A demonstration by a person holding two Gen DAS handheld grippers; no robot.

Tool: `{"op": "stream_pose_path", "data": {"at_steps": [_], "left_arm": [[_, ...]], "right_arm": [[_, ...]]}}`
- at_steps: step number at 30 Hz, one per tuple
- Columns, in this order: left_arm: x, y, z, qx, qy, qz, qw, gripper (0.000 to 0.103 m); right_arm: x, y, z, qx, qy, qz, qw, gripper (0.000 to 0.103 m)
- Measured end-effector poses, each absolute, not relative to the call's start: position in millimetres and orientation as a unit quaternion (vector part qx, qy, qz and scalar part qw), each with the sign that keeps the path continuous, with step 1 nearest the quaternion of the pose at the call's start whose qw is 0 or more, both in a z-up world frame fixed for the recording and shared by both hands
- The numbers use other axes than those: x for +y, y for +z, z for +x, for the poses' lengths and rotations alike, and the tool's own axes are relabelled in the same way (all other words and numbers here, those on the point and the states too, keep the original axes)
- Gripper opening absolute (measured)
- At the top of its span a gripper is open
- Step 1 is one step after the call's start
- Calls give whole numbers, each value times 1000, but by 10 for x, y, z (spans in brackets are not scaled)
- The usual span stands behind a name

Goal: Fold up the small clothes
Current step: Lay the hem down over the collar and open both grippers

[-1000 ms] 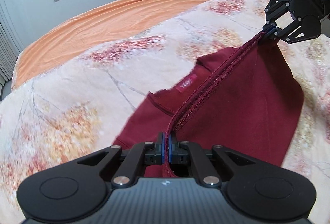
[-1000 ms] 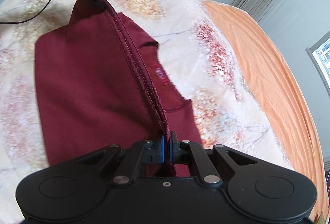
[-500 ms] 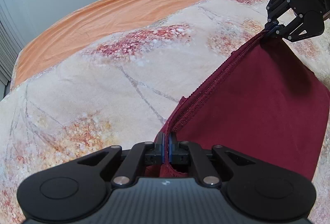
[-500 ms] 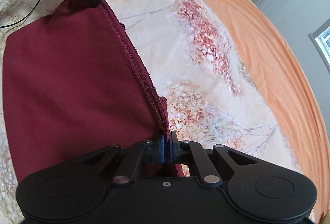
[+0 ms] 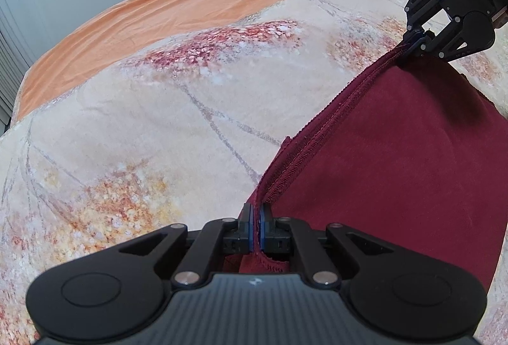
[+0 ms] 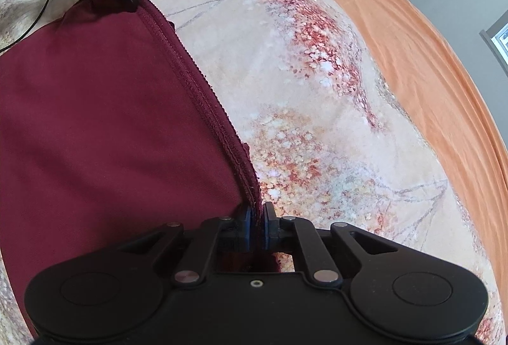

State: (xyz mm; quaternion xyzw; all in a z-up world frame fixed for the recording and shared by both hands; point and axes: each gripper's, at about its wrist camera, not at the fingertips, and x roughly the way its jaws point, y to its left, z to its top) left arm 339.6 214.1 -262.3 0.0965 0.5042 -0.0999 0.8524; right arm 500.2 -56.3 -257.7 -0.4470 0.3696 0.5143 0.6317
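Dark red knit garment [image 5: 397, 161] hem: left gripper [image 5: 256, 226] clamps it; right gripper [image 6: 256, 226] jaws just been opening, hem between, lower centre. We risk uneven drop, crooked fold on floral blanket [image 5: 158, 122].

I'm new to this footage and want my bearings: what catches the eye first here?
A dark red garment lies on a floral blanket, its hemmed edge stretched taut between the two grippers. The left gripper pinches one end; the right gripper, its jaws just starting to part, has the other end between them. An orange bedspread lies beyond.
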Motion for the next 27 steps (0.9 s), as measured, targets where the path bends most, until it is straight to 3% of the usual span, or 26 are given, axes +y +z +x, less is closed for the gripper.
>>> {"op": "stream_pose_path", "data": {"at_steps": [8, 11, 15, 19, 23, 27], "left_arm": [[2143, -2703, 3427, 509, -98, 92, 850, 5], [2167, -2688, 3418, 505, -86, 87, 854, 18], [2223, -2628, 3364, 489, -73, 69, 867, 23], [2306, -2580, 3313, 475, -60, 42, 877, 36], [2427, -2557, 3306, 466, -35, 10, 884, 58], [2533, -2526, 3322, 457, 0, -22, 889, 62]], "right_arm": [[-542, -2587, 5048, 370, 515, -452, 628, 11], [-545, -2560, 5097, 370, 509, -445, 637, 20], [-615, -2480, 5194, 380, 502, -407, 662, 27], [-729, -2432, 5242, 387, 492, -364, 690, 38], [-831, -2410, 5315, 396, 475, -322, 717, 53], [-915, -2407, 5422, 412, 451, -293, 735, 56]]}}
